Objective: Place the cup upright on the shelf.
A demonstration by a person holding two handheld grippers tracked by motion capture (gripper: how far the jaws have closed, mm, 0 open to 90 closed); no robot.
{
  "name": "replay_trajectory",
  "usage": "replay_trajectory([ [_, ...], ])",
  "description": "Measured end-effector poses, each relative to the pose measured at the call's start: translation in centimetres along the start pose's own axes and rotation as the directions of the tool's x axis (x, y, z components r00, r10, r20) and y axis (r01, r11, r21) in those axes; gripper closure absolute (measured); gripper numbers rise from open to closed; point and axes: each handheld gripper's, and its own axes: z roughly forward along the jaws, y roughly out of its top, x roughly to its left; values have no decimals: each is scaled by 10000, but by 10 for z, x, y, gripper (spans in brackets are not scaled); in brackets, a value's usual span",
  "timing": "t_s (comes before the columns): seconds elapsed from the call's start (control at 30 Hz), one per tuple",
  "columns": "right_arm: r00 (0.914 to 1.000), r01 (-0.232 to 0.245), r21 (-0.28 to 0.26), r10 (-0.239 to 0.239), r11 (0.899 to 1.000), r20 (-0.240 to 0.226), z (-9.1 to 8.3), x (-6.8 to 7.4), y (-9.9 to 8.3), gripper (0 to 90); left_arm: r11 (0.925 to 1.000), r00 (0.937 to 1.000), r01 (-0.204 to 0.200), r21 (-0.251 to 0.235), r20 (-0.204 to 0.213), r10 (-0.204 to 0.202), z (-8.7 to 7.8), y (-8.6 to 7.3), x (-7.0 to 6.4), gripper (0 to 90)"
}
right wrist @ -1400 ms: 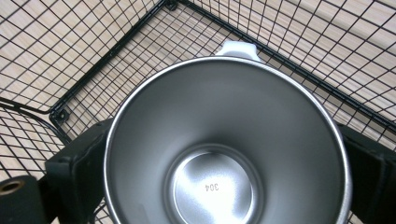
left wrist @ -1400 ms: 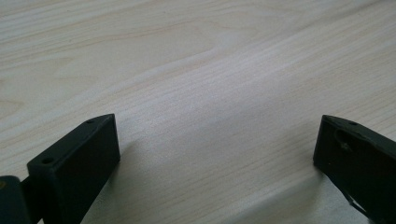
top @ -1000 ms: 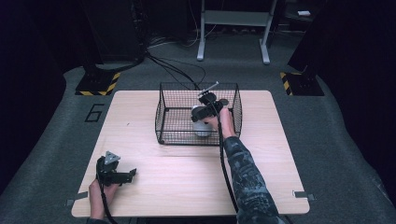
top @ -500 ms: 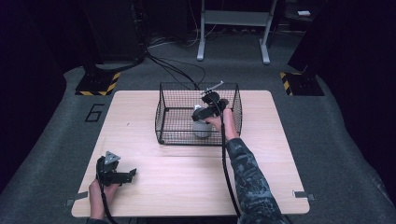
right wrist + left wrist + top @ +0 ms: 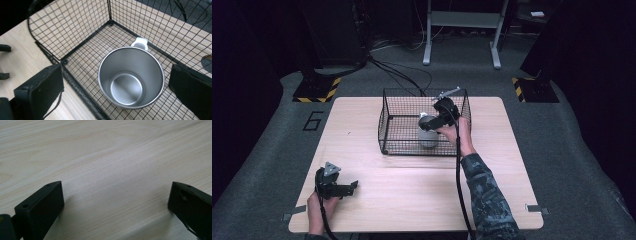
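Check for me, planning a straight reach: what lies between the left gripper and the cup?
Bare table, then the basket wall, in the high view; the cup stands inside.

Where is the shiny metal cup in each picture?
High view: the metal cup stands upright inside the wire basket, near its right side, just left of the right tool.
Left gripper view: not in it.
Right gripper view: centre, open end up.
Shared landmark: the basket's black mesh.

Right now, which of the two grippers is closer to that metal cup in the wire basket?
Right. The right gripper hovers just above the metal cup, jaws open. The left gripper sits far off, low over the table's near-left corner.
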Motion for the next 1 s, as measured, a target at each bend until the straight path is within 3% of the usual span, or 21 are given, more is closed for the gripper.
replay_trajectory([
  [0.57,9980,626,-1073,-617,9923,114,-59,22,-49,0,9998,9999,110,-193,-63,-111,1,-1,-1,4],
  [0.87,9971,696,-1414,-643,9875,417,-83,28,-85,0,9999,10000,89,-85,-18,-89,1,0,-1,4],
  [1.0,9968,548,-1503,-452,9871,665,-94,26,-114,0,9999,10000,92,-84,-10,-92,1,0,-1,4],
])
